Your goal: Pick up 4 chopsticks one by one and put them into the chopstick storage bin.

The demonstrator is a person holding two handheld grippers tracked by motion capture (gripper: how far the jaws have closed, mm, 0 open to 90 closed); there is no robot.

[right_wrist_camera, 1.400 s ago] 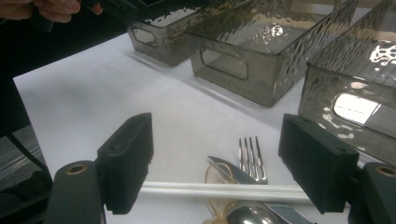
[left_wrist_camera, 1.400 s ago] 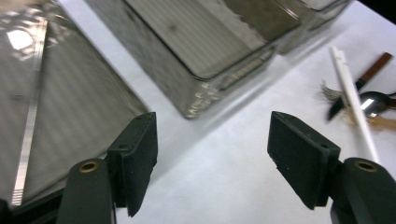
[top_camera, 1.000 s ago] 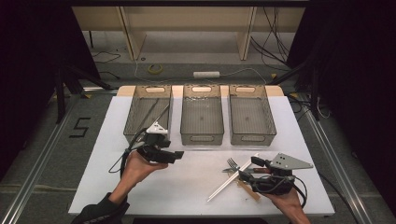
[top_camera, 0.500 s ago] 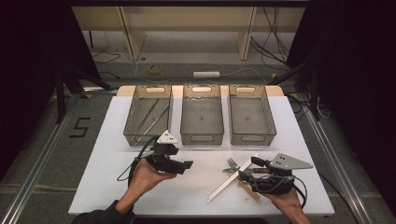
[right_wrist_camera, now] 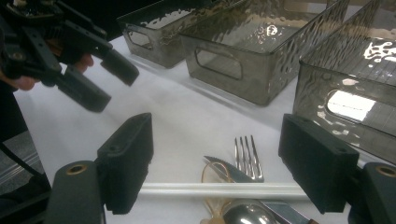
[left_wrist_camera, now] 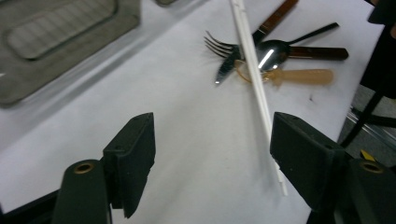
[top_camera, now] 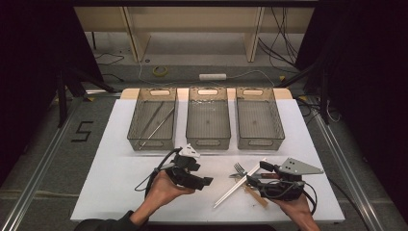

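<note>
White table [top_camera: 120, 192], three grey bins at its far edge: cutlery sorting, early stage.

Left bin [top_camera: 153, 118] holds two thin metal sticks; middle bin [top_camera: 208, 118] and right bin [top_camera: 259, 118] bare. Ahead of my left claw [top_camera: 208, 182], jaws spread and just narrowing on nothing, lies the white chopstick [left_wrist_camera: 254, 74] across the fork [left_wrist_camera: 219, 43], knife and spoon. My right claw [top_camera: 262, 173] hovers over that pile, spread, empty.

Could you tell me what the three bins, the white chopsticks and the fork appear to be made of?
The bins look like smoky translucent plastic: rippled, glossy walls you can see through. The white chopsticks seem matte plastic, uniformly opaque, though that is less certain. The fork looks like polished metal, given its bright silvery tines.
</note>
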